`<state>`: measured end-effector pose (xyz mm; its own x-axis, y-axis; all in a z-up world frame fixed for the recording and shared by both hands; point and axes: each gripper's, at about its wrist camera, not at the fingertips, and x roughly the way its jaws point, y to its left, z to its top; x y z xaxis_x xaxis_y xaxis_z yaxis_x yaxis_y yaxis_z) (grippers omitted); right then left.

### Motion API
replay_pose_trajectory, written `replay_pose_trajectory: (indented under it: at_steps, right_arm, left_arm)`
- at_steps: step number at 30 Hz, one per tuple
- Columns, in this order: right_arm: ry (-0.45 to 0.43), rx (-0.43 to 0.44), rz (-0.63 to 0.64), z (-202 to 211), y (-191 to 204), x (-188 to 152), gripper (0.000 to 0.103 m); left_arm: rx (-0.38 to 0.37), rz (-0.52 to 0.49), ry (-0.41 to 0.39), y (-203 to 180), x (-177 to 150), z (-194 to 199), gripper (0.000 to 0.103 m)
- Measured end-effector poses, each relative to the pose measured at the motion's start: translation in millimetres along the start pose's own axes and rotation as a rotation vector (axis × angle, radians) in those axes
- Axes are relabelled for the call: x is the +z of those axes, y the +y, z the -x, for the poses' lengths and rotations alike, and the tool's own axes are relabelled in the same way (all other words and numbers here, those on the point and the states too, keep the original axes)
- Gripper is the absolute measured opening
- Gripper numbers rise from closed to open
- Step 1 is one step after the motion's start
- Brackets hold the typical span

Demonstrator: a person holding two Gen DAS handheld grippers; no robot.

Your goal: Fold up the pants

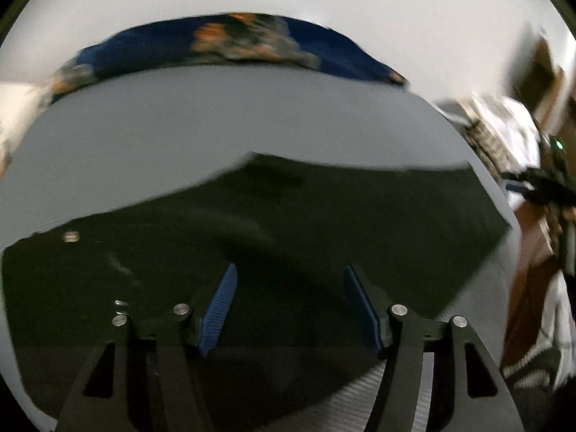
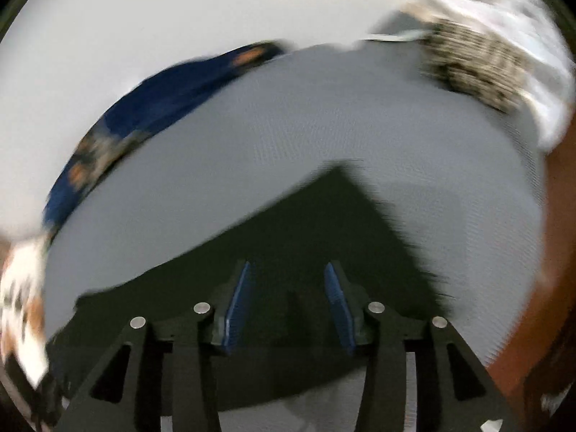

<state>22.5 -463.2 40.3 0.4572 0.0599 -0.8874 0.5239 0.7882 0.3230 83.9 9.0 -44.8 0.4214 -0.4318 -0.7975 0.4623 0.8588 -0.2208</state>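
Observation:
The dark green pants [image 1: 288, 223] lie flat on a grey surface [image 1: 180, 126], with a metal button [image 1: 71, 236] at the left. My left gripper [image 1: 289, 273] is open and empty just above the pants. In the right wrist view a corner of the pants [image 2: 324, 230] points away from me. My right gripper [image 2: 286, 270] is open and empty over that end of the pants. The other gripper shows small at the right edge of the left wrist view [image 1: 540, 183]. Both views are blurred by motion.
A blue patterned cloth [image 1: 252, 46] lies along the far edge of the grey surface [image 2: 324, 108]; it also shows in the right wrist view [image 2: 162, 86]. A white and patterned heap of fabric [image 2: 486, 46] sits at the far right. Brown floor [image 2: 532, 306] runs along the right.

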Motion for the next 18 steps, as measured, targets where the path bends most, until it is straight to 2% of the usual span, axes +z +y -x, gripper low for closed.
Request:
replay_pose_trajectory:
  at_steps: [5, 11, 14, 18]
  right_arm:
    - [0.173, 0.249, 0.250, -49.5, 115.9, 2.0, 0.042]
    - [0.340, 0.401, 0.550, -93.4, 243.0, -25.8, 0.042]
    - [0.380, 0.461, 0.665, -107.8, 286.4, -38.4, 0.042]
    - [0.443, 0.501, 0.759, -128.6, 328.4, -57.2, 0.042]
  left_arm:
    - [0.108, 0.076, -0.037, 37.9, 6.2, 1.1, 0.063]
    - [0.169, 0.128, -0.024, 71.2, -1.1, 0.4, 0.062]
    - [0.168, 0.147, 0.019, 81.7, -8.8, -3.4, 0.062]
    - [0.174, 0.106, 0.022, 81.9, -16.5, -2.6, 0.062]
